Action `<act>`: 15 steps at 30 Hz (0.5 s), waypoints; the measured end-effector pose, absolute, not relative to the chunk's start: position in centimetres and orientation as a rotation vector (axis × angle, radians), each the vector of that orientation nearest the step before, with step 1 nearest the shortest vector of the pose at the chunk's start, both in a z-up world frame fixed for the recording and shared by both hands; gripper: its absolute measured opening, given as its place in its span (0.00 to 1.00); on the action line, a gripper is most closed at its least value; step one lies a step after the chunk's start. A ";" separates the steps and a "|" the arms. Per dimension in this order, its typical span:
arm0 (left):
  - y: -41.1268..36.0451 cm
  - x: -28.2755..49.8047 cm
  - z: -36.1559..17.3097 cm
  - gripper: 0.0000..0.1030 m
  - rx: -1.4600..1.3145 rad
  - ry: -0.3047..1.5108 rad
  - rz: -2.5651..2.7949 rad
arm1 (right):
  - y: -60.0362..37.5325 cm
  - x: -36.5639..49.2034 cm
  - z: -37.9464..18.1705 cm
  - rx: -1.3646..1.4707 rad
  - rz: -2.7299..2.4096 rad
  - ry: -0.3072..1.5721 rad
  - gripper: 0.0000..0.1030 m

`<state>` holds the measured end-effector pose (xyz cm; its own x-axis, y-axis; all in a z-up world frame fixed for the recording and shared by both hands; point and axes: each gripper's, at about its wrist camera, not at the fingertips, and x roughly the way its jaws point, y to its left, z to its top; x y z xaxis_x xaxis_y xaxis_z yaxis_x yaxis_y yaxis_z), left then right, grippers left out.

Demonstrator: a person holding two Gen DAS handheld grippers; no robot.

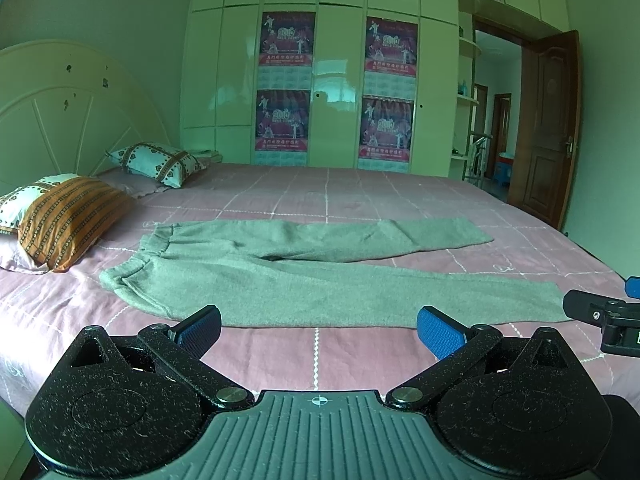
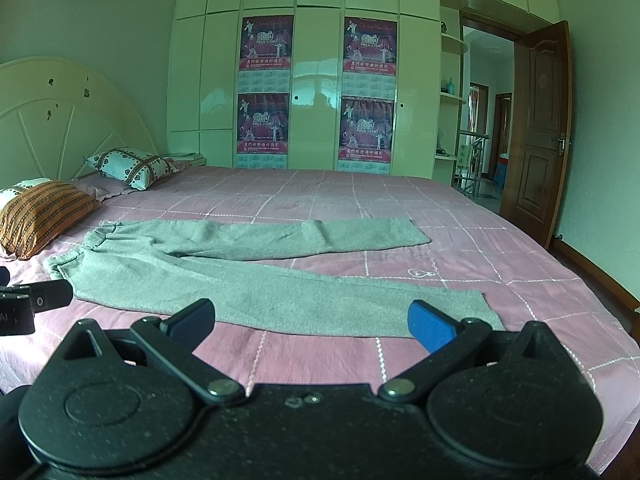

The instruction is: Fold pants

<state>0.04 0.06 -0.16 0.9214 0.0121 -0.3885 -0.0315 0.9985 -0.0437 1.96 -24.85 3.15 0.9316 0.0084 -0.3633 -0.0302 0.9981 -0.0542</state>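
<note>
Wide bed [image 1: 360, 360] under a pink checked cover, filling both views, pillows [image 1: 68, 220] at the headboard end to the left, wardrobe and open door beyond. Grey pants [image 1: 304, 288] spread flat across the middle of it, unfolded, waistband [image 1: 132, 268] toward the pillows, both legs running off to the right, so long axis crosswise to both tools; far leg angled slightly away from the near one.

Left gripper [image 1: 319, 330] low at the near edge, blue pads spread wide, nothing between them, near leg just ahead. Right gripper [image 2: 311, 320] likewise gaping and empty, lined up further toward the cuffs. Left likely closer to the waistband, right to the near cuff [image 2: 476, 312].

Only in the left view: part of the right tool at the right edge. Only in the right view: near cuff end in full, plus what seems to be the left tool at the left edge, though cropped and dark.
</note>
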 end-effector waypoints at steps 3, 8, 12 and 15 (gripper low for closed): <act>0.5 0.3 -0.3 1.00 -0.052 0.421 0.041 | -25.1 2.0 3.3 -0.042 0.022 0.372 0.94; 2.0 1.1 -0.1 1.00 -0.071 0.418 0.100 | -25.9 2.3 2.9 0.040 0.064 0.364 0.94; 3.9 3.5 -0.2 1.00 -0.034 0.444 0.098 | -26.3 3.6 3.1 0.028 0.095 0.384 0.94; 6.5 5.9 -0.3 1.00 -0.078 0.478 0.132 | -26.1 5.4 3.7 -0.033 0.098 0.376 0.94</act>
